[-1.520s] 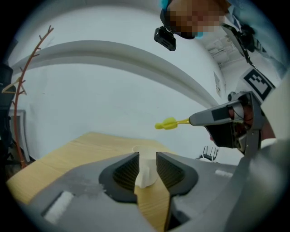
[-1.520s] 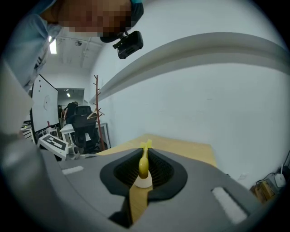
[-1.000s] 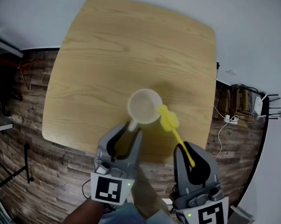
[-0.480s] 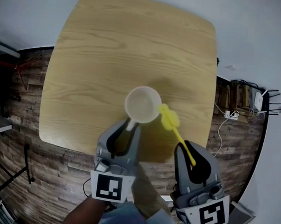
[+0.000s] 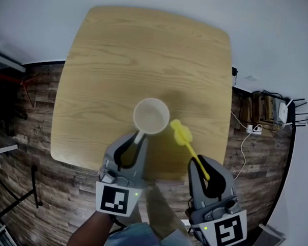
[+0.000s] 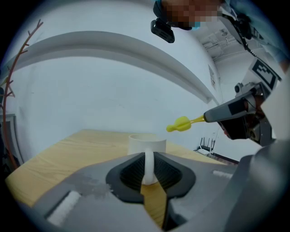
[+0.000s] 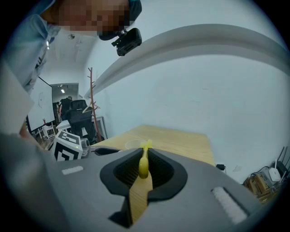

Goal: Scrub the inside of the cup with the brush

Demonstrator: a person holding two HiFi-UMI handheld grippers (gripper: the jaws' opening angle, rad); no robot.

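Cup (image 5: pixel 151 116): white, smooth, round, upright near centre of pale wood-grain table (image 5: pixel 121 57); handle toward 7 o'clock. Left gripper (image 5: pixel 137 139) jaws have just been closing; ribbed pads now on handle. Right gripper (image 5: pixel 202 168) clamps thin yellow brush (image 5: pixel 181 132); lumpy head at cup's 4 o'clock, clear of rim. Step: steadying cup. Next, likely: swing head over mouth, dip inside.

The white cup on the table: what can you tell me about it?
The cup is a plain off-white mug, standing upright on the wooden table, mouth up and apparently empty. Its single handle points toward the person and sits between the jaws of the left gripper, which have just been closing and grip it. The yellow brush hangs just to its right, not touching it.
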